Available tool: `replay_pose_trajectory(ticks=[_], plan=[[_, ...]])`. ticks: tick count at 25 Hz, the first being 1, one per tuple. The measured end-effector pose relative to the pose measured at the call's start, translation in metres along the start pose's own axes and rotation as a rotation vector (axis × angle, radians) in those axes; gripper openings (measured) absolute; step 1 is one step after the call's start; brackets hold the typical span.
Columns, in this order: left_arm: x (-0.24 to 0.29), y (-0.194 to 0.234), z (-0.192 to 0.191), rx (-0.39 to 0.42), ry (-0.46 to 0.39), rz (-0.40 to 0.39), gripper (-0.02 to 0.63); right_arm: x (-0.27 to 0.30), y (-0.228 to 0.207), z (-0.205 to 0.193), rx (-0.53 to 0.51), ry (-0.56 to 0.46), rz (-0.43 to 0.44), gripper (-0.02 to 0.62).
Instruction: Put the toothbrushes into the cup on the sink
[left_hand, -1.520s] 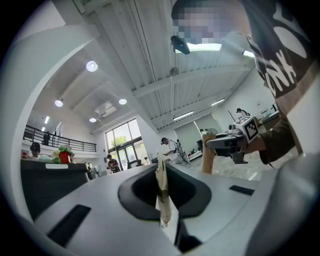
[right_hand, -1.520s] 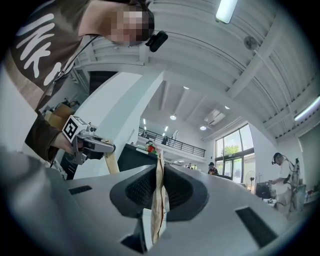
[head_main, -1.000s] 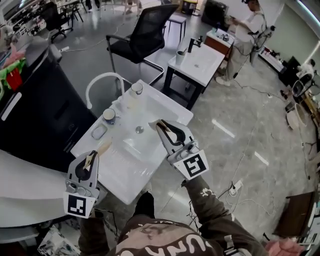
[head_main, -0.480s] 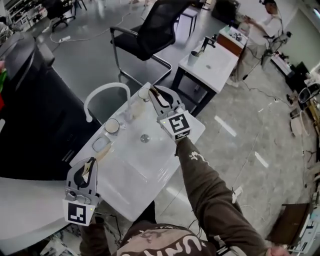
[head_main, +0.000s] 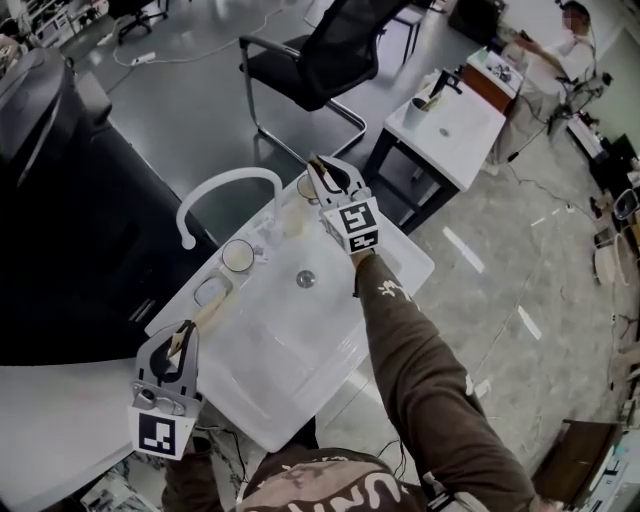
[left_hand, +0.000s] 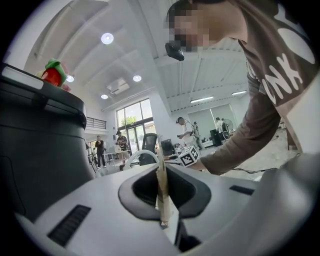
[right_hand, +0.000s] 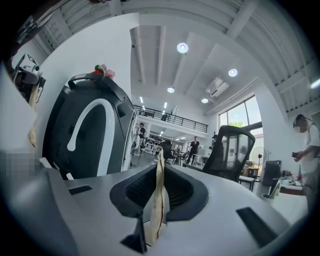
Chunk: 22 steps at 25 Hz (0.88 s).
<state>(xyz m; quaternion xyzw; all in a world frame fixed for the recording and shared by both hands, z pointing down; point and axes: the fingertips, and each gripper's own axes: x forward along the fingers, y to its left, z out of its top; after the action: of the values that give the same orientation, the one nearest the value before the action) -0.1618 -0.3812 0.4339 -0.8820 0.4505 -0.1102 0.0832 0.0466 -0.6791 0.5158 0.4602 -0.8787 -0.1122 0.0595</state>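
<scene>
At the sink's (head_main: 285, 335) far corner: right hand-held gripper (head_main: 323, 176), jaws clamped on a toothbrush (right_hand: 157, 200), just beside a cup (head_main: 303, 187).
Near edge: left hand-held gripper (head_main: 182, 337) pinches a second toothbrush (left_hand: 162, 195).
Progress: neither held brush in a cup yet; both are left to place.

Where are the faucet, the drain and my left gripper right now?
faucet (head_main: 232, 176), head view, top of its white arch.
drain (head_main: 306, 279), head view, its metal centre.
left gripper (head_main: 184, 333), head view, midway between its closed fingertips.
</scene>
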Motion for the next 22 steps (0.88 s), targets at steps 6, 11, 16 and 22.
replay_pose_trajectory(ticks=[6, 11, 16, 22], plan=[[0.011, 0.007, -0.002, 0.011, 0.003, -0.008, 0.017, 0.011, -0.003, -0.041, 0.033, 0.053, -0.014, 0.057], [0.019, 0.007, -0.008, 0.005, 0.010, -0.014, 0.017, 0.019, -0.003, -0.068, 0.043, 0.096, -0.014, 0.059], [0.021, 0.008, -0.008, 0.004, 0.017, -0.014, 0.017, 0.025, -0.006, -0.078, 0.045, 0.114, -0.016, 0.064], [0.023, 0.006, -0.007, 0.005, 0.013, -0.016, 0.017, 0.019, -0.004, -0.069, 0.052, 0.098, 0.010, 0.205]])
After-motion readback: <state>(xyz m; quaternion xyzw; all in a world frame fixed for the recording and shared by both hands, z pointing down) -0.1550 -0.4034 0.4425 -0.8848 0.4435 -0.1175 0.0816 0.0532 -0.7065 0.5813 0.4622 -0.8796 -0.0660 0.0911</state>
